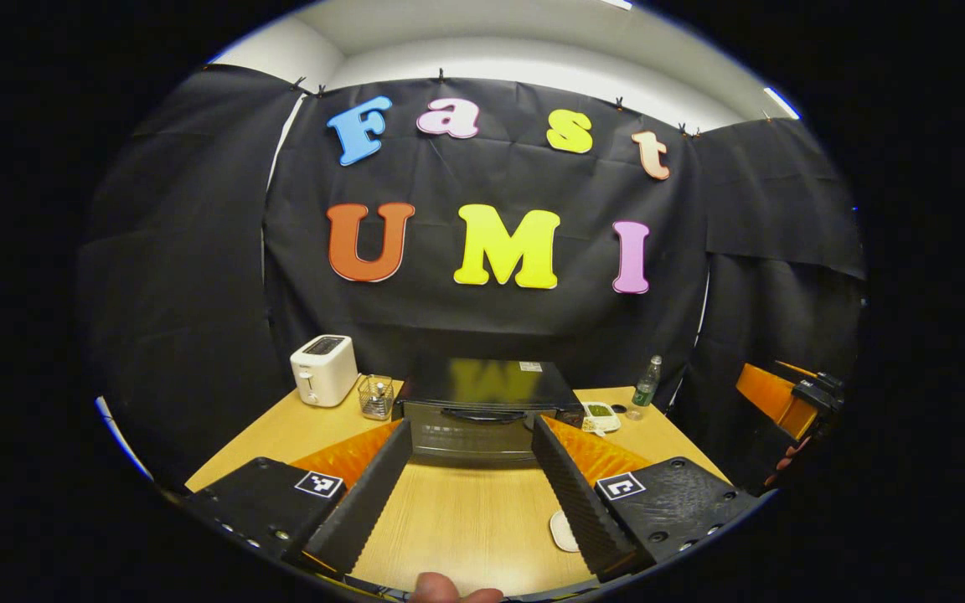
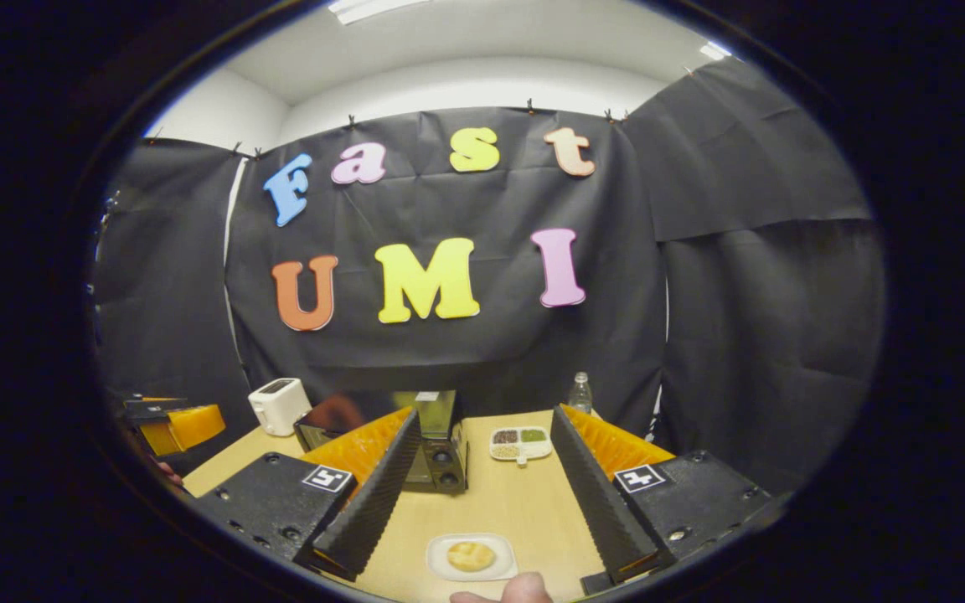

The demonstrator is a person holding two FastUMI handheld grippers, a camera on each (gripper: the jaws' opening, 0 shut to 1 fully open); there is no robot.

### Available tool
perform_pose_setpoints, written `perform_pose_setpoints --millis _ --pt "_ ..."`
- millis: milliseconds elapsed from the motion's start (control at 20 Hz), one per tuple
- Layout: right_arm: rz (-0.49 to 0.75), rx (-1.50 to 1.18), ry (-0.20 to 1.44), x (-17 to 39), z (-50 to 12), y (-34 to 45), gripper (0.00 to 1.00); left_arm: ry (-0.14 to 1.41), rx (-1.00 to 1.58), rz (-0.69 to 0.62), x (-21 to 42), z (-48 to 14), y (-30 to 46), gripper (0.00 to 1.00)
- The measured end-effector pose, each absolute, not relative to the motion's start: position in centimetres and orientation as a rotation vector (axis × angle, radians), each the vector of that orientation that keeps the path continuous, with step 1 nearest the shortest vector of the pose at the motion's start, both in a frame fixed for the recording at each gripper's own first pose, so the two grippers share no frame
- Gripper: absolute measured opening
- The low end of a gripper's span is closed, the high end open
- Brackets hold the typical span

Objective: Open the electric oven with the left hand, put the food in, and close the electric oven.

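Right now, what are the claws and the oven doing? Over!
Left claw open, facing oven. Right claw open above bun on plate. Oven door shut. Table between bare.

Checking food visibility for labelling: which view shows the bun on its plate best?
The right gripper view: the bun sits whole on its white plate between that claw's open fingers. The left gripper view catches just a sliver of the plate's rim beside a finger, with the bun hidden.

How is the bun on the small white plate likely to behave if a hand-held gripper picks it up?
The bun looks soft and rounded, so it would probably squash under a firm pinch. It seems light. Lying loose on the shallow white plate, it may slide before both fingers close.
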State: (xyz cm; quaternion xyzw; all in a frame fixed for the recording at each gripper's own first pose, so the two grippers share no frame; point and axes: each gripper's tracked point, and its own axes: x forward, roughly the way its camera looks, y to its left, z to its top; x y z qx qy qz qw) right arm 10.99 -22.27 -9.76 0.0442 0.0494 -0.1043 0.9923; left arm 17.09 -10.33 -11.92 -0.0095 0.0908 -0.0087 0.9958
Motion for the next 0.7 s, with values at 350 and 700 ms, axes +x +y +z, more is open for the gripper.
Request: perform_pose_setpoints --millis 350,700 --pt "-0.291 0.066 0.167 11.0 -11.9 -28.1 0.98 0.281 -0.082 -0.053 26.8 -17.1 -12.6 0.94" --pt "-0.382 0.043 0.201 8.8 -13.1 -30.9 0.99 0.365 -0.043 -0.049 35.0 -21.8 -11.8 0.95"
